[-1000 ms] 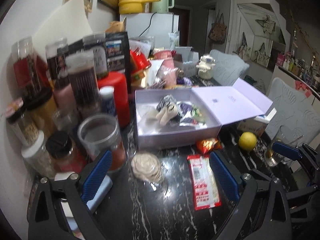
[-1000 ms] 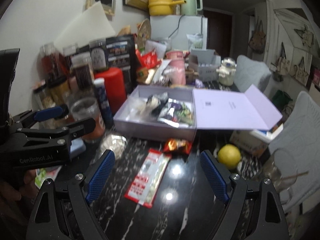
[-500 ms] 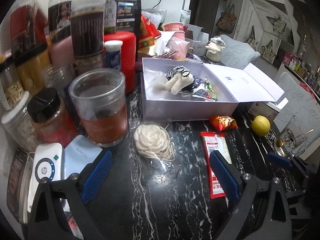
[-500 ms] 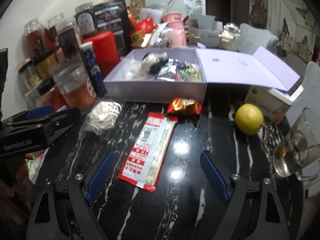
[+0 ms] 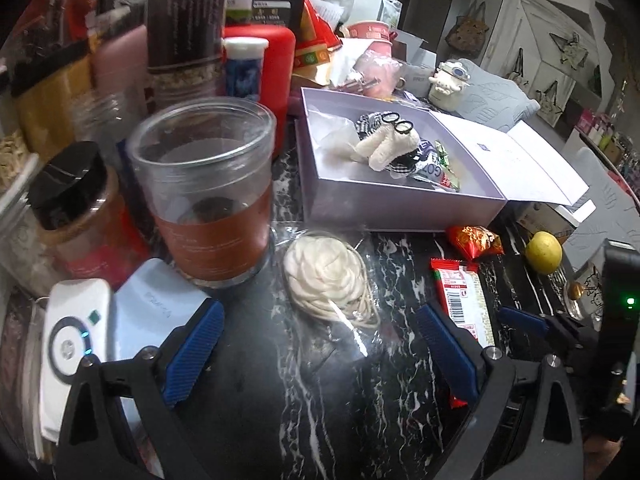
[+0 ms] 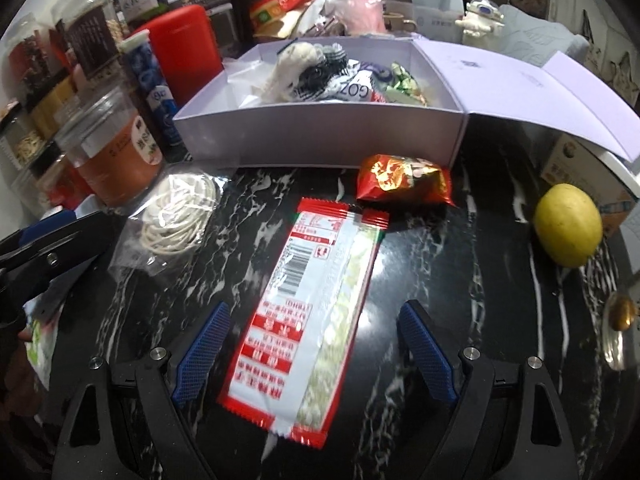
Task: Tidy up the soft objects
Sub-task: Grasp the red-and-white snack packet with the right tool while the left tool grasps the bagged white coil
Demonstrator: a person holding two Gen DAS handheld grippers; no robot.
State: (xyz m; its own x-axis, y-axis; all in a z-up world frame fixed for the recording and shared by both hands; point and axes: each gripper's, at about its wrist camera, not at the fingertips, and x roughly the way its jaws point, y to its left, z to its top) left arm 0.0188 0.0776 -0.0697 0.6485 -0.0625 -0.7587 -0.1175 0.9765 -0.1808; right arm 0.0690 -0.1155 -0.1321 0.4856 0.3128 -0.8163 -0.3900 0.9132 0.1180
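A bag of cream cord (image 5: 326, 278) lies on the black marble table just ahead of my open left gripper (image 5: 320, 354); it also shows in the right wrist view (image 6: 178, 216). A long red-and-white snack packet (image 6: 310, 316) lies between the open fingers of my right gripper (image 6: 316, 354); it also shows in the left wrist view (image 5: 462, 300). A small red foil packet (image 6: 404, 180) lies in front of the open lavender box (image 6: 320, 136), which holds a plush toy (image 5: 386, 144) and wrapped snacks.
A glass jar (image 5: 208, 196), a red canister (image 5: 266, 64) and several bottles crowd the left. A white device (image 5: 74, 334) lies by my left fingers. A lemon (image 6: 568, 230) and a glass with a spoon (image 6: 618, 328) sit at the right.
Both grippers have moved down and forward toward the table. The cord bag now sits close before the left gripper and the long packet lies between the right fingers.
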